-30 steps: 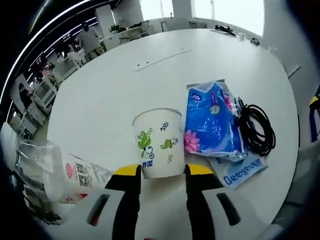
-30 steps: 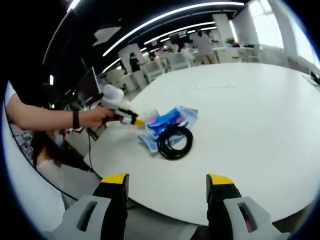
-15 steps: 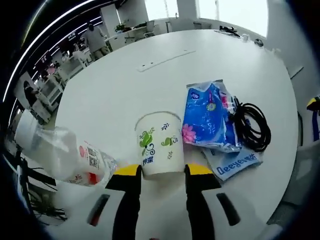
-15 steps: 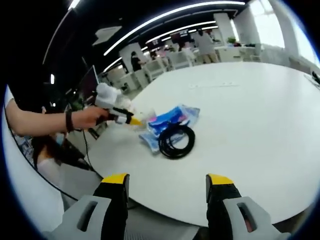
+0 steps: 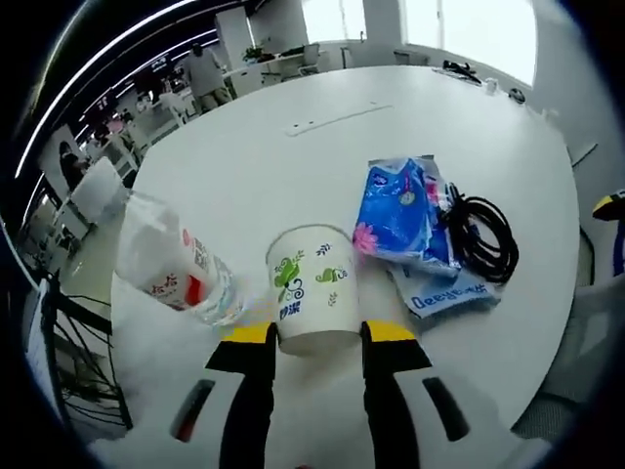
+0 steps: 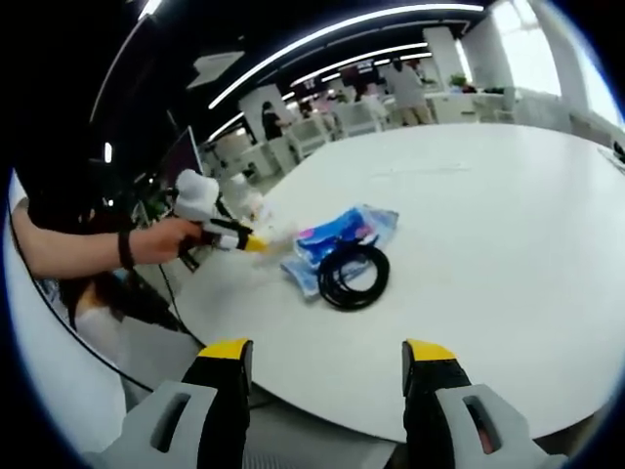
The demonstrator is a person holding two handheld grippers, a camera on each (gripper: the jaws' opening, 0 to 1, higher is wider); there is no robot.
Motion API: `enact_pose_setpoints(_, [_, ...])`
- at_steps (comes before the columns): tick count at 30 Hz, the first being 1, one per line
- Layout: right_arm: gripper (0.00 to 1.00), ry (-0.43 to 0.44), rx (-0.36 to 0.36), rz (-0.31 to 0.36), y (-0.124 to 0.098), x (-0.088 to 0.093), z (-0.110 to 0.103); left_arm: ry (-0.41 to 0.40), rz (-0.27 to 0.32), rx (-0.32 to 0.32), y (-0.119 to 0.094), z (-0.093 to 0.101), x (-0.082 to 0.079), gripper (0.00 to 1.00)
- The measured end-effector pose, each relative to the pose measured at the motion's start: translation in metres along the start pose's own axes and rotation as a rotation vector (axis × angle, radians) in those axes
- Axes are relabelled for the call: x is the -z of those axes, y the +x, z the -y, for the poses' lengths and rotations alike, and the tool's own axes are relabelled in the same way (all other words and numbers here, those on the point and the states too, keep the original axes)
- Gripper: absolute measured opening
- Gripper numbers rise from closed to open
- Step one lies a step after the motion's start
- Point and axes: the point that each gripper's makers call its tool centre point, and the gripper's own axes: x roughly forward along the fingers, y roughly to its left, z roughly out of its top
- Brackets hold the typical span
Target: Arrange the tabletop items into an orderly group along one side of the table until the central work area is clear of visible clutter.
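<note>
A white paper cup with green leaf print stands upright on the white table. My left gripper is shut on its base, one yellow-tipped jaw on each side. A clear plastic bottle with a red and white label lies just left of the cup. To the right lie a blue tissue pack, a flat blue and white packet and a coiled black cable. My right gripper hangs open off the table's near edge, well back from the tissue pack and cable.
In the right gripper view a person's hand holds the left gripper at the table's left edge. A long flat strip lies on the far tabletop. Desks, chairs and people stand beyond the table.
My left gripper has drawn the cup a little away from the tissue pack and toward the bottle, which now lies close beside it. The right gripper has barely moved.
</note>
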Motion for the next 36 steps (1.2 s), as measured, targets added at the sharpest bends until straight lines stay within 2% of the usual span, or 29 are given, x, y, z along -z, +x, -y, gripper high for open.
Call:
enact_pose_setpoints(10, [0.63, -0.003, -0.018, -0.008, 0.003, 0.007, -0.002, -0.094, -0.041, -0.008, -0.017, 0.006, 0.044, 0.33])
enact_pose_setpoints(19, [0.62, -0.014, -0.036, -0.007, 0.006, 0.004, -0.005, -0.147, -0.071, -0.009, -0.035, 0.017, 0.072, 0.33])
enact_pose_setpoints(29, [0.63, -0.026, -0.058, -0.018, 0.012, 0.006, -0.010, -0.183, -0.084, 0.015, -0.044, 0.021, 0.085, 0.33])
enact_pose_setpoints(33, [0.63, -0.026, -0.066, -0.019, 0.015, 0.005, -0.011, -0.238, -0.050, 0.080, -0.040, 0.026, 0.077, 0.33])
enact_pose_setpoints(36, [0.63, -0.020, -0.068, -0.007, 0.014, 0.003, -0.012, -0.233, -0.068, 0.095, -0.040, 0.027, 0.074, 0.40])
